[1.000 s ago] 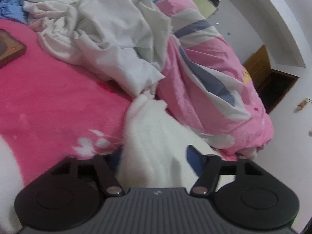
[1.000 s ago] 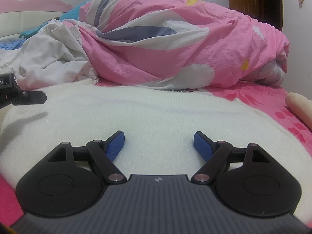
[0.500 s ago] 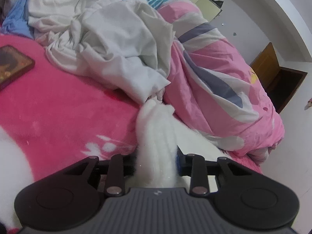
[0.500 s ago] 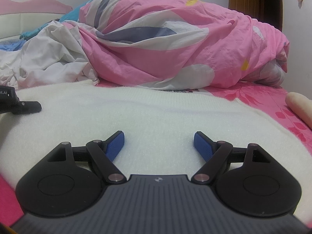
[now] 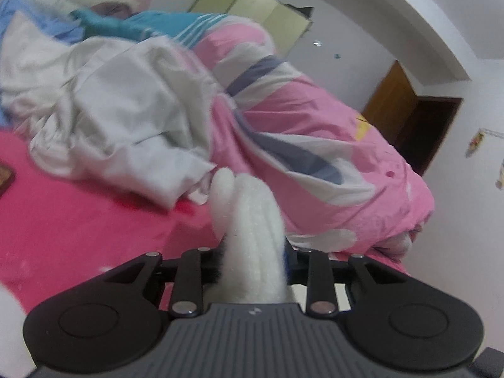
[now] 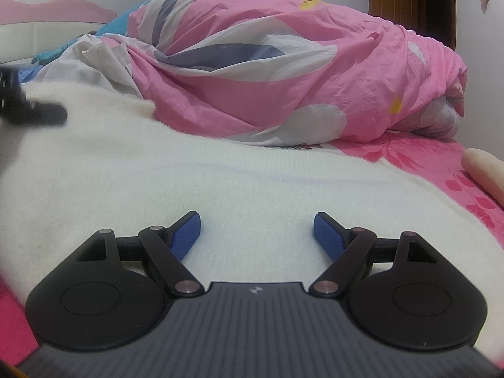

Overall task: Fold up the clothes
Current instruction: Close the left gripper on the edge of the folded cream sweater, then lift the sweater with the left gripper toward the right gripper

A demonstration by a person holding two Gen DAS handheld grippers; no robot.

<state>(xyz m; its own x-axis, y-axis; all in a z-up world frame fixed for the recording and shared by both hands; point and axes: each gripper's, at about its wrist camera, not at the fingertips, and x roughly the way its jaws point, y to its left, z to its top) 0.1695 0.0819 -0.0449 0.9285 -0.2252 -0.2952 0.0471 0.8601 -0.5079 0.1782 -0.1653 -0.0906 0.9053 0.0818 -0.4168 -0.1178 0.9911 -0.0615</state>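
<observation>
A fluffy white sweater [image 6: 220,182] lies spread on the pink bed. In the left wrist view, its sleeve [image 5: 249,208] stands bunched and raised between the jaws of my left gripper [image 5: 253,252], which is shut on it. The pads are mostly hidden by the fabric. From the right wrist view, the left gripper [image 6: 31,113] appears blurred at the left edge, holding the sweater's edge up. My right gripper [image 6: 256,226] is open, low over the sweater's body, with nothing pinched between its blue pads [image 6: 186,236].
A rumpled pink duvet [image 6: 283,78] fills the back of the bed. A crumpled white cloth pile [image 5: 119,119] lies left of it. A dark flat object [image 5: 4,176] sits at the left edge. A person's finger [image 6: 485,170] rests at the right. A brown door [image 5: 409,126] stands behind.
My left gripper closed on the white sleeve and lifted it off the bed, its view tipping upward. The right gripper stayed still and open.
</observation>
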